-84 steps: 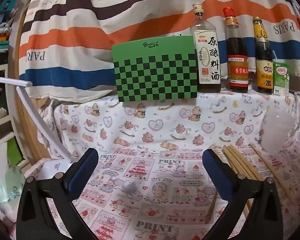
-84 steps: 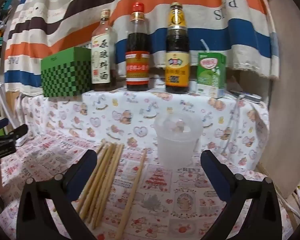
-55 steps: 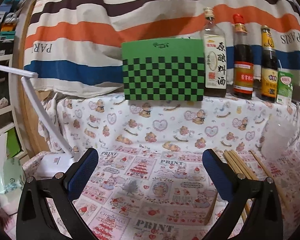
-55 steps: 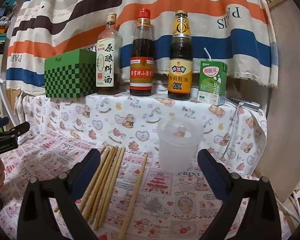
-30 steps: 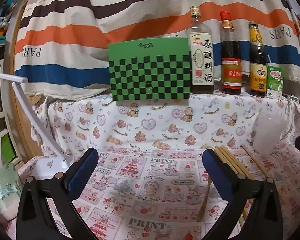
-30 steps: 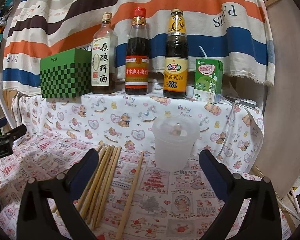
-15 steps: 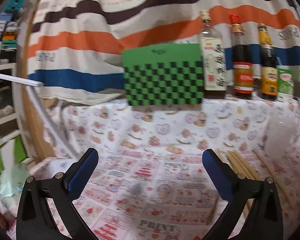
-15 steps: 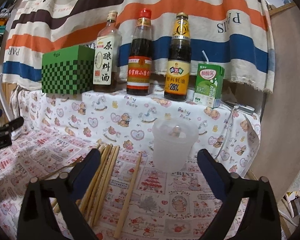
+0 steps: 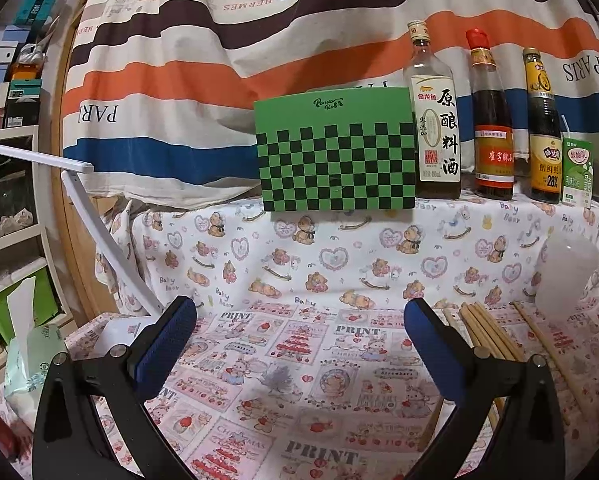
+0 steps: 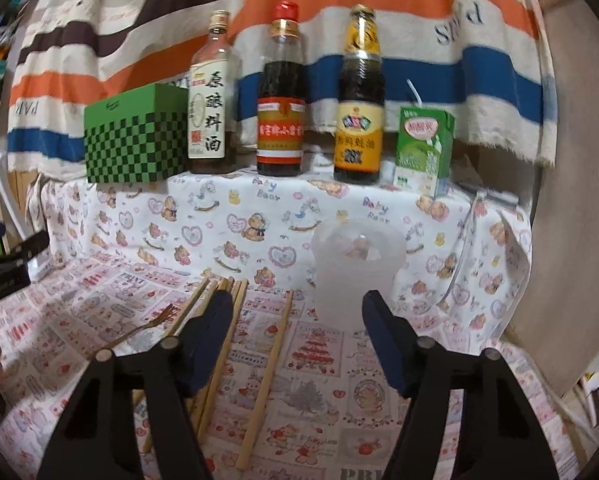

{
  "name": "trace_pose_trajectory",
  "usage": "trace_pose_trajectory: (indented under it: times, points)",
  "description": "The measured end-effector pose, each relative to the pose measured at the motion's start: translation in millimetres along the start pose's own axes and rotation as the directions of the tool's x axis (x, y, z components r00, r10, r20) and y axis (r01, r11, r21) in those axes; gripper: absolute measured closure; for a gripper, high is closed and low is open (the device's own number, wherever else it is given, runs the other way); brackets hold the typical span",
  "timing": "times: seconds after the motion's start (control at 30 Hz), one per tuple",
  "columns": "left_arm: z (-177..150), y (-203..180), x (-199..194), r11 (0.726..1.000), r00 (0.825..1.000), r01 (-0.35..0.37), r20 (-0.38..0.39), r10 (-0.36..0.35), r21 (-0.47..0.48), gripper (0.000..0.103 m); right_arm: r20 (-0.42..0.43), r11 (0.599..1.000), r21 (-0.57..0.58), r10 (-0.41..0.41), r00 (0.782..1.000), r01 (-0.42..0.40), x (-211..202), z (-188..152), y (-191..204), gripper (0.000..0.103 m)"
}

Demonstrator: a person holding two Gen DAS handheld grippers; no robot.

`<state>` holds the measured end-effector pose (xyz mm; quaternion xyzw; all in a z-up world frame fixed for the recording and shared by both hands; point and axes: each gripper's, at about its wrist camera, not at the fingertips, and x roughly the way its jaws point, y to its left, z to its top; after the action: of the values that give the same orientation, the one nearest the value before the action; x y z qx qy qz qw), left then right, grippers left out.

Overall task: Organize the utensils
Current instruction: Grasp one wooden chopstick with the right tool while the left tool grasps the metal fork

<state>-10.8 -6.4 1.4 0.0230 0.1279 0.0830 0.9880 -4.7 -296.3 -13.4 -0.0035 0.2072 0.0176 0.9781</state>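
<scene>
chopsticks point(image 10: 218, 354): near ends hidden behind the right gripper's point(image 10: 297, 334) left finger
single chopstick point(image 10: 264, 380): fully shown, tip soft with blur
fork point(image 10: 139, 330): handle end lost behind the gripper frame at 8 o'clock
cup point(image 9: 565, 274): contents unreadable through frosted plastic
bottle labels point(image 10: 357, 136): smeared in the right wrist view

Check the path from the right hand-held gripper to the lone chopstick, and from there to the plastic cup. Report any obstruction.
Nothing visible blocks either leg. The right hand-held gripper hangs open above the lone chopstick, with bare tablecloth between that stick and the translucent plastic cup. The chopstick bundle and fork lie off to the left.
</scene>
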Motion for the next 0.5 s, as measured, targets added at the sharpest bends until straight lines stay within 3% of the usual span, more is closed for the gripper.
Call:
trace_pose_trajectory:
  times: [0.07, 0.13, 0.3, 0.43, 0.5]
  points:
    - [0, -1, 0, 1.0, 1.0, 0.003, 0.004, -0.003, 0.004, 0.0, -0.016, 0.999, 0.043, 0.017, 1.0, -0.016, 2, 0, -6, 0.039]
    - [0, -2, 0, 1.0, 1.0, 0.008, 0.009, -0.008, 0.015, 0.0, -0.048, 0.998, 0.062, 0.035, 0.998, -0.032, 6, -1, -8, 0.055]
    - [2, -2, -6, 0.998, 0.998, -0.03, 0.053, 0.027, 0.047, 0.0, -0.195, 0.996, 0.054, 0.083, 0.977, -0.074, 34, -11, -1, 0.072]
    - [2, -1, -9, 0.998, 0.997, -0.039, 0.067, 0.036, 0.05, 0.0, -0.316, 0.997, 0.062, 0.065, 0.947, -0.048, 53, -21, -4, 0.077]
    - [3, -2, -10, 0.998, 0.997, -0.04, 0.069, 0.036, 0.057, 0.0, -0.401, 0.993, 0.098, 0.106, 0.91, -0.072, 62, -26, -7, 0.077]
